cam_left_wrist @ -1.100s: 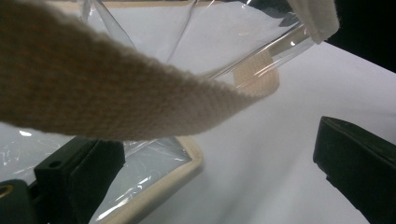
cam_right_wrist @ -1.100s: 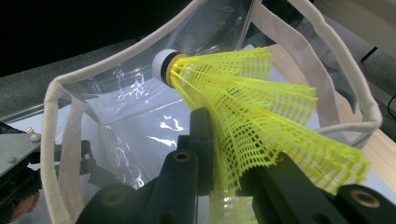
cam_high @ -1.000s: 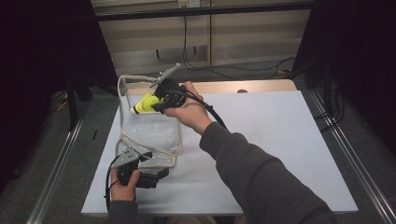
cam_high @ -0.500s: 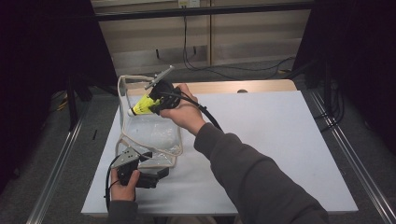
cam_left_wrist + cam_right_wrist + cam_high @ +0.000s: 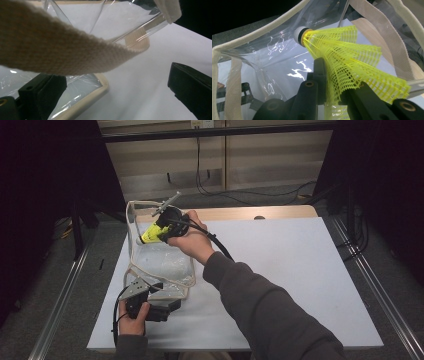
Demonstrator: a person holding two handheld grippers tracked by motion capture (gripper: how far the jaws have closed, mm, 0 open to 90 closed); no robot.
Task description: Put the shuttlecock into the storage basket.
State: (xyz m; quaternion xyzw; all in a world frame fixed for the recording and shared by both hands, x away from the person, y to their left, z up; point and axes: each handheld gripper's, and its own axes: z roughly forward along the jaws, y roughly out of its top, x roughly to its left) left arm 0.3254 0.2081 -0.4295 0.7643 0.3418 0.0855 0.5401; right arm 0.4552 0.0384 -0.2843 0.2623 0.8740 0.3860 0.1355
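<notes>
Down at the left, the left gripper (image 5: 167,306) lies low on the table (image 5: 300,270), jaws apart, at the near edge of the clear bag (image 5: 160,265), with a strap (image 5: 62,47) draped across in front. Further right, the right gripper (image 5: 159,231) is clamped on the yellow shuttlecock (image 5: 347,60), held over the bag's open mouth.

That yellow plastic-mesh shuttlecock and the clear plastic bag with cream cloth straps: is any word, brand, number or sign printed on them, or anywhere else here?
None: no readable text in any view.
Yellow plastic-mesh shuttlecock with its white cork tip: plain, no print.
Clear plastic bag with cream cloth straps: no label; only glare on the film.
Black right gripper and left gripper: no markings to read.
White table: blank.
</notes>
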